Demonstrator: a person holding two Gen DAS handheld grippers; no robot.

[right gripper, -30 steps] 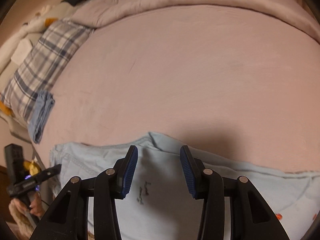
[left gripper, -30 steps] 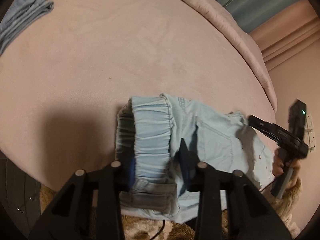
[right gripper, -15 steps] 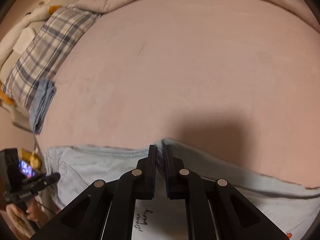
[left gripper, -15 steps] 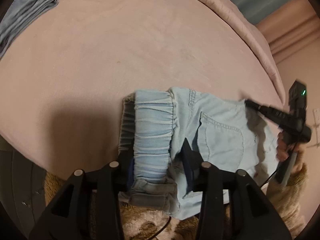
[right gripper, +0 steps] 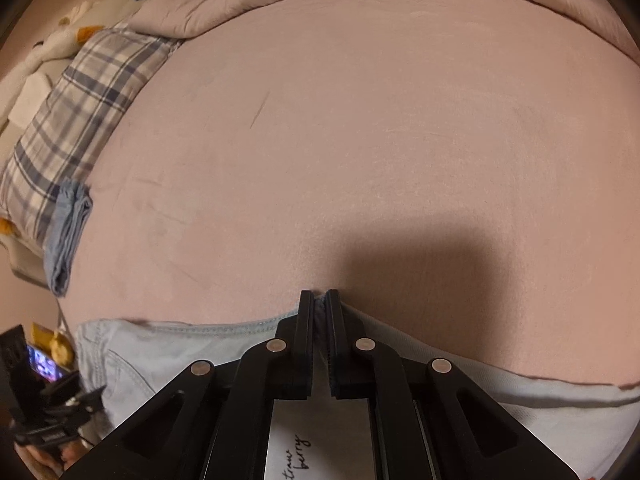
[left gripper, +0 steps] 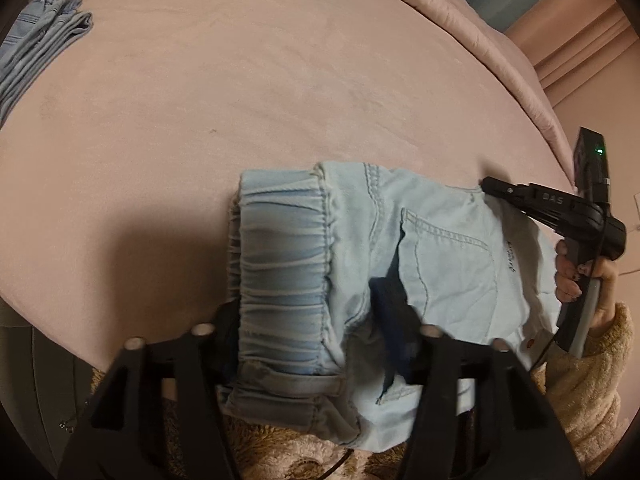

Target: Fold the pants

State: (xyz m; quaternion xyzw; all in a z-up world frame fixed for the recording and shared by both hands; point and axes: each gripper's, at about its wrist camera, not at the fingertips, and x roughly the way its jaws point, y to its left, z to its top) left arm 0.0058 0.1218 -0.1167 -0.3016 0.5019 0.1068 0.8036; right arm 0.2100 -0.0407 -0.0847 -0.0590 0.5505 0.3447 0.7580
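Observation:
Light-blue denim pants [left gripper: 448, 260] lie at the near edge of a pink bed [left gripper: 280, 80], seat and back pocket facing up. Their gathered elastic waistband [left gripper: 280, 248] sits between the fingers of my left gripper [left gripper: 304, 300], whose jaws are opening; the pads stand off the cloth. To the right, a hand holds my right gripper [left gripper: 492, 186] at the far edge of the pants. In the right wrist view my right gripper [right gripper: 320, 300] is shut on the pants [right gripper: 180, 344], with a fold of the edge pinched between its pads. The left gripper [right gripper: 60, 400] shows at the lower left.
A folded blue garment [left gripper: 40, 52] lies at the far left of the bed, by a plaid pillow [right gripper: 80, 108]. A pink quilt [left gripper: 480, 40] is bunched along the far side. A fluffy beige sleeve [left gripper: 592, 380] is at the lower right.
My right gripper has closed from open onto the far edge of the pants. My left gripper's jaws have spread wider around the waistband.

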